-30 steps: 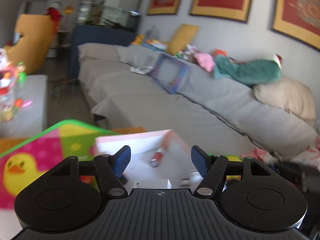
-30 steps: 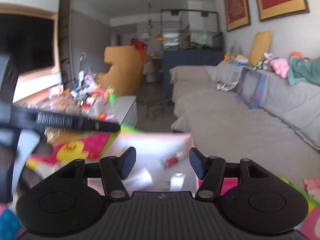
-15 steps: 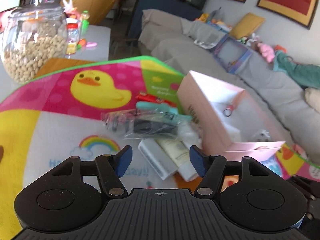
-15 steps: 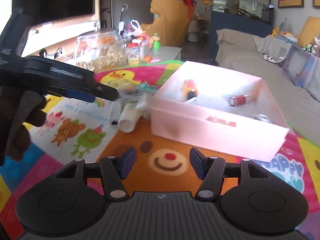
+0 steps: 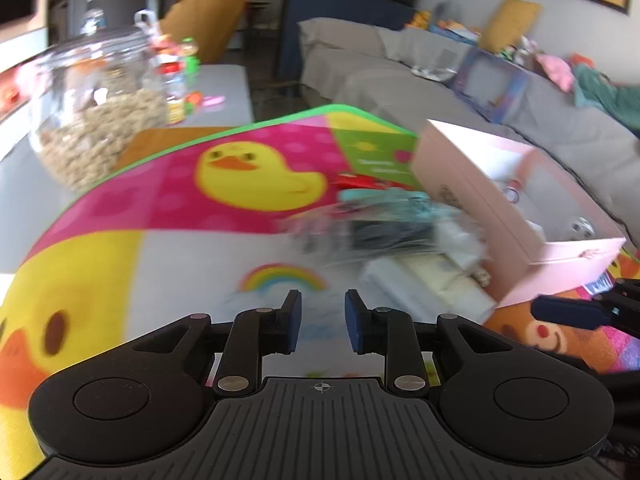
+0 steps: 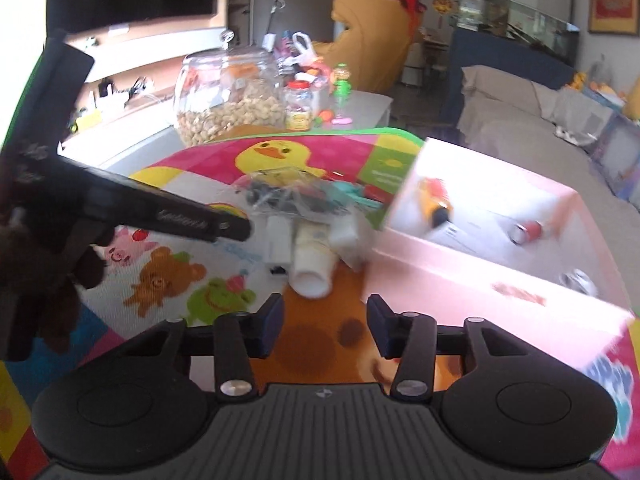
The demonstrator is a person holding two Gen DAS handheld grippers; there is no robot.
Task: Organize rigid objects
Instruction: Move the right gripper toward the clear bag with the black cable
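Note:
A pink open box (image 5: 472, 200) (image 6: 460, 276) stands on a colourful play mat (image 5: 120, 272). Inside lie an orange-yellow item (image 6: 436, 200), a small red cylinder (image 6: 528, 232) and a silvery piece (image 6: 580, 280). Left of the box is a pile: a clear bag of dark parts (image 5: 380, 232) (image 6: 288, 196), a white tube (image 6: 310, 256), a white block (image 6: 278, 240) and a teal item (image 5: 384, 198). My left gripper (image 5: 323, 322) hovers over the mat short of the pile, jaws closing on nothing. My right gripper (image 6: 325, 326) is closing too, empty, just before the tube.
A big glass jar of nuts (image 5: 96, 108) (image 6: 228, 96) and small bottles (image 6: 300, 108) stand behind the mat on a grey table. A grey sofa (image 5: 400, 72) runs along the right. A dark-gloved hand (image 6: 40, 280) holds the left gripper at the left.
Both grippers tipped down from the sofa towards the mat and came nearer to the pile and box. Both pairs of jaws narrowed, the left far more.

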